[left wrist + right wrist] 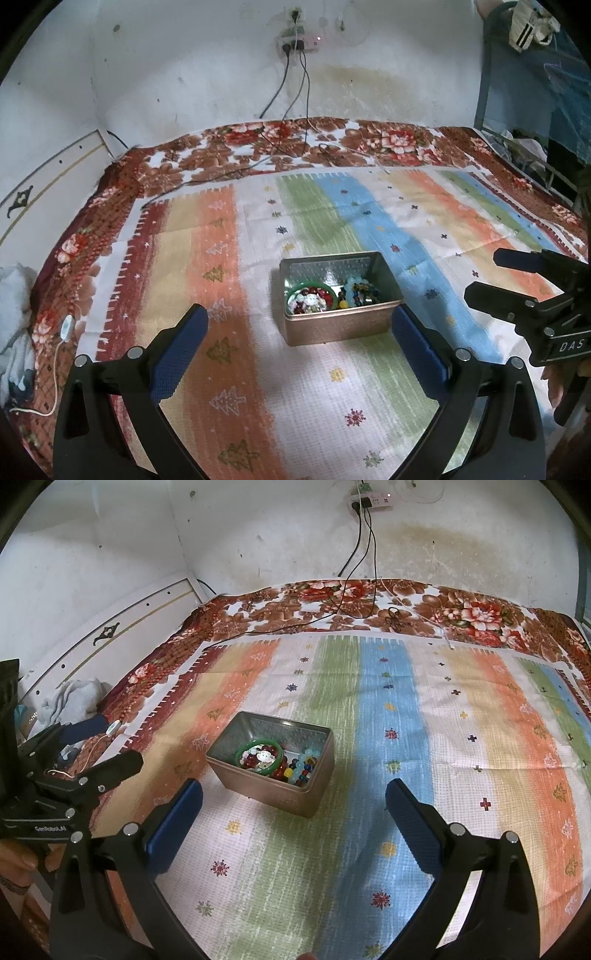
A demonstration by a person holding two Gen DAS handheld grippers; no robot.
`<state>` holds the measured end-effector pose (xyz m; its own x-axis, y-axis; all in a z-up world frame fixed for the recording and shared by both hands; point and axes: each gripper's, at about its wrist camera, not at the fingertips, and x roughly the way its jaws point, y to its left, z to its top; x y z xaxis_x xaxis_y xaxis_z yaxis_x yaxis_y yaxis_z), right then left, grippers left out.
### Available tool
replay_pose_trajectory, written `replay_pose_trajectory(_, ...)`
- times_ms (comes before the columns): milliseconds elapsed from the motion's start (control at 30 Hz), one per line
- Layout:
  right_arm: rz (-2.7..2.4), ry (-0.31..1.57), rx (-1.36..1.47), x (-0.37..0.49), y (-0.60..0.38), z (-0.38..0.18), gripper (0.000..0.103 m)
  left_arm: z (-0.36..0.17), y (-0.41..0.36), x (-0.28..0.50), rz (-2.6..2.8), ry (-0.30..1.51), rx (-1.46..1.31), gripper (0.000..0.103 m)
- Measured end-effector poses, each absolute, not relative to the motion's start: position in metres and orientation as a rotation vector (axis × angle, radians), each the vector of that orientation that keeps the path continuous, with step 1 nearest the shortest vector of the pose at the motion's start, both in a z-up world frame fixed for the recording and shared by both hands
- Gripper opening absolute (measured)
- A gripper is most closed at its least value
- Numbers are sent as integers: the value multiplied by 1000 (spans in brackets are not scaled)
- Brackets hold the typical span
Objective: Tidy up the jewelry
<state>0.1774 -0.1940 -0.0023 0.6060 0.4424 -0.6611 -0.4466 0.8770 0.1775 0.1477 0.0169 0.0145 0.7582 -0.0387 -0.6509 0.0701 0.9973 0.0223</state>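
Both tongs open and empty, jewelry sat in the tin.

I saw the striped cloth point(332, 387) spread over a floral blanket point(258, 147) on the bed. My left gripper point(300, 332) had its jaws spread wide, holding nothing, with the tin point(338, 326) just ahead between the tips. My right gripper point(294, 805) was equally wide and empty, tin point(273, 794) ahead, slightly left. Inside it: a green bangle point(258, 757) lying over red beads, and a bead bracelet point(304, 764) beside it at the right end.
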Motion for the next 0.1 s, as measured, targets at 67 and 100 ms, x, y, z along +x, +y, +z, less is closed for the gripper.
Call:
replay_pose_trajectory(67, 513, 762, -7, 177, -194, -2, 98, 14, 17, 147, -56, 708, 48, 97)
replay_pose_trajectory(100, 514, 762, -6, 177, -194, -3, 98, 14, 16, 147, -58, 709, 48, 97)
